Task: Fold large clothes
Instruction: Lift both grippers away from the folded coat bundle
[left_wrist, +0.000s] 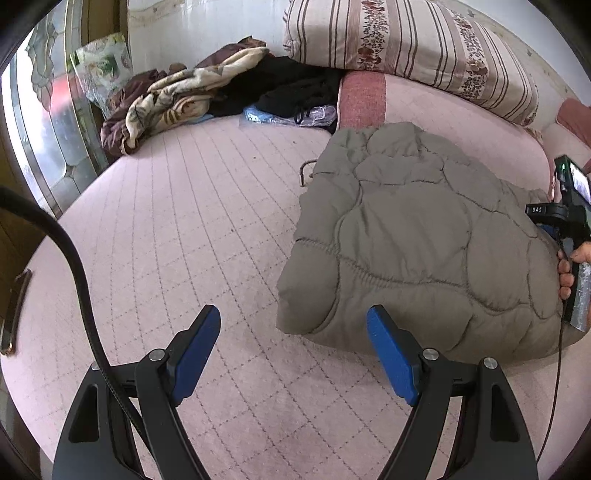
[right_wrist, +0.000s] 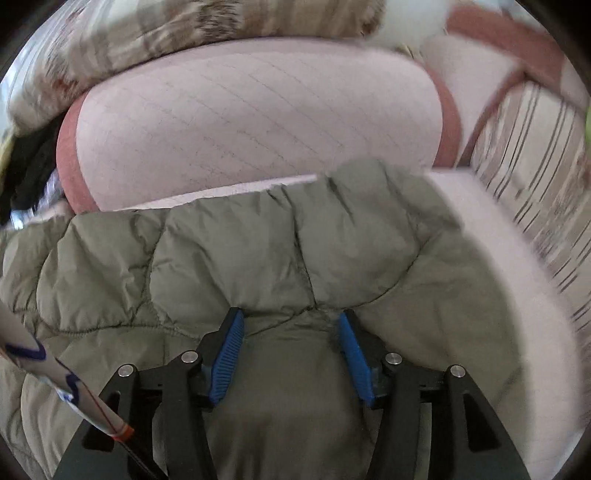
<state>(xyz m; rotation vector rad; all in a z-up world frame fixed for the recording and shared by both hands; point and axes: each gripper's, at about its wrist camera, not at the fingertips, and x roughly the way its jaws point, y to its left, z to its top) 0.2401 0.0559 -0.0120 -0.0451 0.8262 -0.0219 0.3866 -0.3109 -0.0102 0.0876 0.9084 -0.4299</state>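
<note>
Watching: jacket (left_wrist: 417, 236), olive quilted, lies in a folded bundle on the bed (left_wrist: 177, 229), toward the pillow end.
Left tongs (left_wrist: 293, 332): released, jaws wide, nothing between them; they hover over bare sheet just beside the bundle's near corner.
Right tongs (right_wrist: 291, 332): parted, with a puffed ridge of jacket between the pads (right_wrist: 227, 354); the view is blurred, but the pads look clear of the cloth, so I read it as let go, not clenched.
Right hand (left_wrist: 570, 269): at the bundle's far edge, seen from the left wrist.
Risk, spring-back: padded fill is bulky; a fold left unpressed will likely puff open, mostly at the loose upper edge.
Risk, snag: a fingertip may catch a quilt seam on lifting away and drag the top layer off square.
Risk, slide: slick shell on a smooth sheet; a sideways nudge from either tongs could skew the whole bundle.
Risk, cable: black cable (left_wrist: 74, 266) hangs past the left tongs and could sweep the cloth.
Around: striped pillow (left_wrist: 406, 55) behind the jacket; blanket heap (left_wrist: 173, 99) and dark clothes (left_wrist: 295, 92) at the far side, well apart.
In the way: nothing on the sheet between left tongs and jacket; the pillow limits room beyond.
</note>
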